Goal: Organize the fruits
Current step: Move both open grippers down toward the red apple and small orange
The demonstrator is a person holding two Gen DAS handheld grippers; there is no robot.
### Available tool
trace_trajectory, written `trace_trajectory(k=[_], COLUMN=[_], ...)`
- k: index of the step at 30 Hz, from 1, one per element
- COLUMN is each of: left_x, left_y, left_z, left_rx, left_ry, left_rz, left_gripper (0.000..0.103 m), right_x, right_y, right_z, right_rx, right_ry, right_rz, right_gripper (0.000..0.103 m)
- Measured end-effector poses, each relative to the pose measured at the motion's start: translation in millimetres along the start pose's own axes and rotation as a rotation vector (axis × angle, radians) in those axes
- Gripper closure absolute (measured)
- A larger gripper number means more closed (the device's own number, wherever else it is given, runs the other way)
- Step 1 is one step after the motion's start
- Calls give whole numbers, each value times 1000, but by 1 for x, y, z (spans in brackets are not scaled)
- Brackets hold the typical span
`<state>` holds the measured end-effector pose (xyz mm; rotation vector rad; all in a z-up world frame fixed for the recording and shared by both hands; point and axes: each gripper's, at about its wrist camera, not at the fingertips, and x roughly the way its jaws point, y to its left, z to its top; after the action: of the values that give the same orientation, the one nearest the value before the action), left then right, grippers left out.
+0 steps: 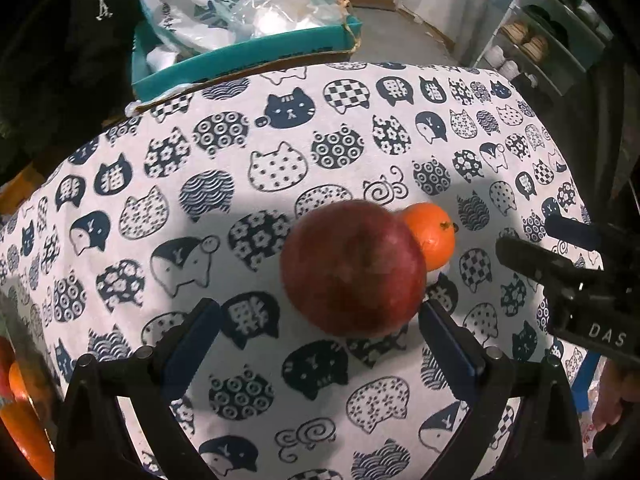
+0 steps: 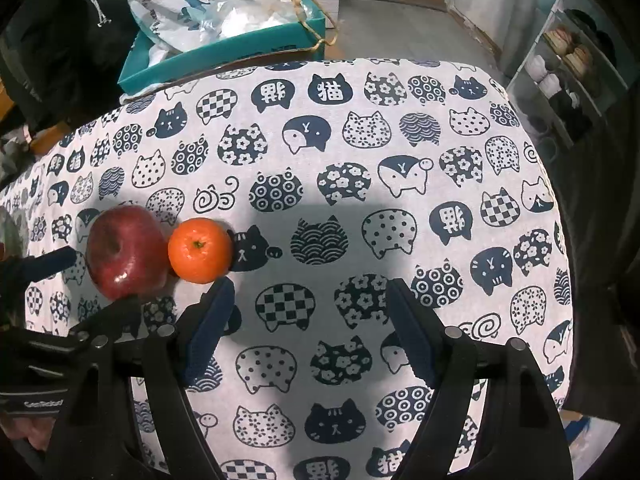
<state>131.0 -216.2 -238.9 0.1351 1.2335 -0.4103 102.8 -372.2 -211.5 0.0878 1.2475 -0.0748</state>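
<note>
Cat-print cloth in navy and white covers the worktop (image 2: 400,208), and the only fruit on its open area sits together at about 9 o'clock in the right wrist view.

Apple (image 1: 352,268): dark red, glossy, with a highlight low on its skin and the stem dimple facing upward. It rests on the cloth, touching or very nearly touching the orange (image 2: 200,256) at its 3 o'clock side. The orange is smaller, bright and evenly coloured, with the green calyx facing the right camera. Judgement: the two are paired deliberately, as a grouping of the fruits.

Left tool (image 1: 320,340): fingers spread wide, holding nothing. The apple lies just ahead of the tips, nearer the right-hand pad; contact with that pad cannot be confirmed. Judgement: the tool stands either about to take the apple or just clear of it; the frames do not settle which.

Right tool (image 2: 308,320): fingers apart and empty, over bare cloth, with its left pad just beside the orange at 5 o'clock from it.

Surroundings: a teal box (image 2: 224,48) holding plastic bags (image 2: 180,4) stands beyond the far edge at 11 o'clock. More orange-coloured fruit shows blurred at 8 o'clock in the left view; details cannot be determined.
</note>
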Motion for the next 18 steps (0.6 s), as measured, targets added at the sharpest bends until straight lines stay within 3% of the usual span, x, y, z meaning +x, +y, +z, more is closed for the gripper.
trace_trajectory(k=[5,8,11,18], left_x=[9,16,21,17], left_y=[-6,-6,-5,-5], left_z=[8,11,11,6], left_rx=[10,13,11,33], left_ry=[14,26,40,19], left_rz=[-19,-27,-80,-81], left_gripper=[3,14,25,27], right_x=[0,0,2,5], right_y=[-6,-7,-9,-5], right_z=[2,2,2,2], right_rx=[18,24,29,21], right_ry=[-3,-4,-1,4], right_rz=[3,6,10,21], right_gripper=[25,25,25,25])
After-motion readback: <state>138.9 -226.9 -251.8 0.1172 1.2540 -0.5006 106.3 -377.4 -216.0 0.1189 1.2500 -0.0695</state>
